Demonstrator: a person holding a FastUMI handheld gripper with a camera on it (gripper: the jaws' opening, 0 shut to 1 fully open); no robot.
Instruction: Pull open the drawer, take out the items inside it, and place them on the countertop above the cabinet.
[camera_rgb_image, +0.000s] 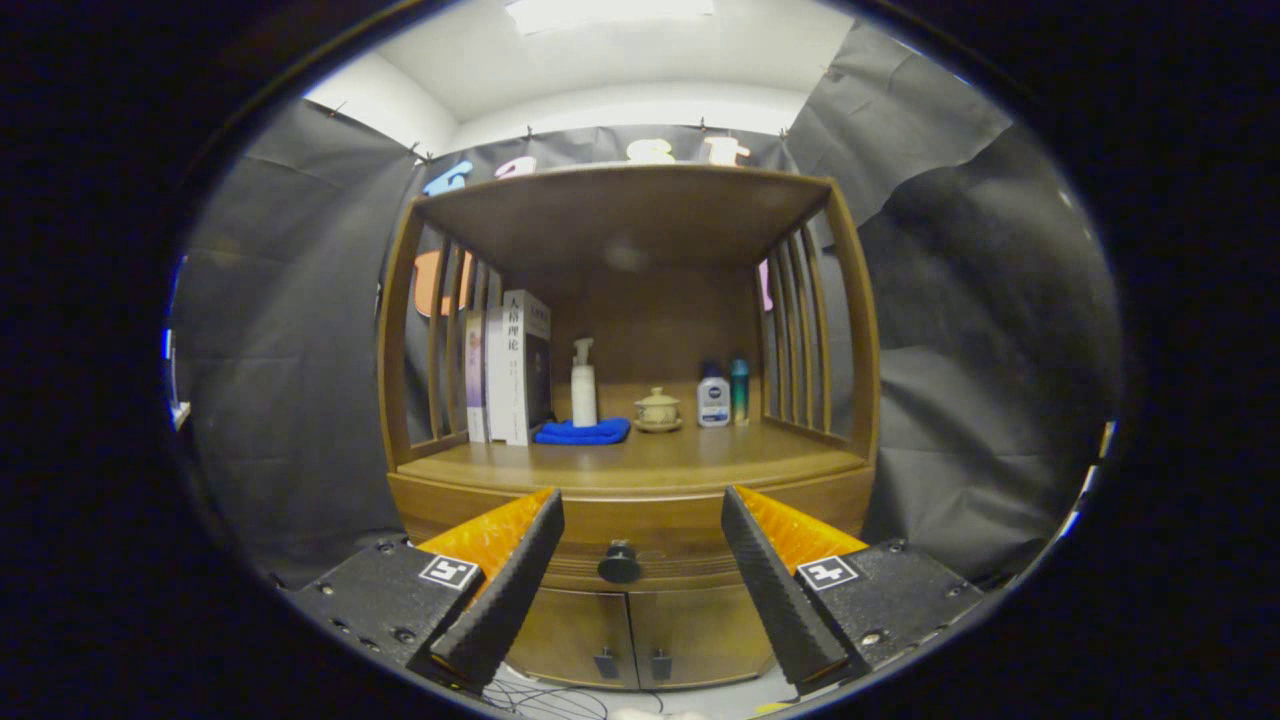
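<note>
A wooden cabinet stands ahead, its drawer (660, 545) closed, with a round black knob (619, 564) at the middle of the drawer front. My gripper (640, 520) is open, and the knob sits between and a little beyond the two orange-and-black fingers (520, 580), untouched. Above the drawer lies the wooden countertop (640, 462), roofed by a shelf with slatted sides. The drawer's contents are hidden.
On the countertop stand upright books (510, 368) at the left, a blue cloth (583, 432), a white pump bottle (583, 385), a small lidded pot (657, 410) and two small bottles (722, 394). Two lower doors (630, 640) sit under the drawer. Cables lie on the floor.
</note>
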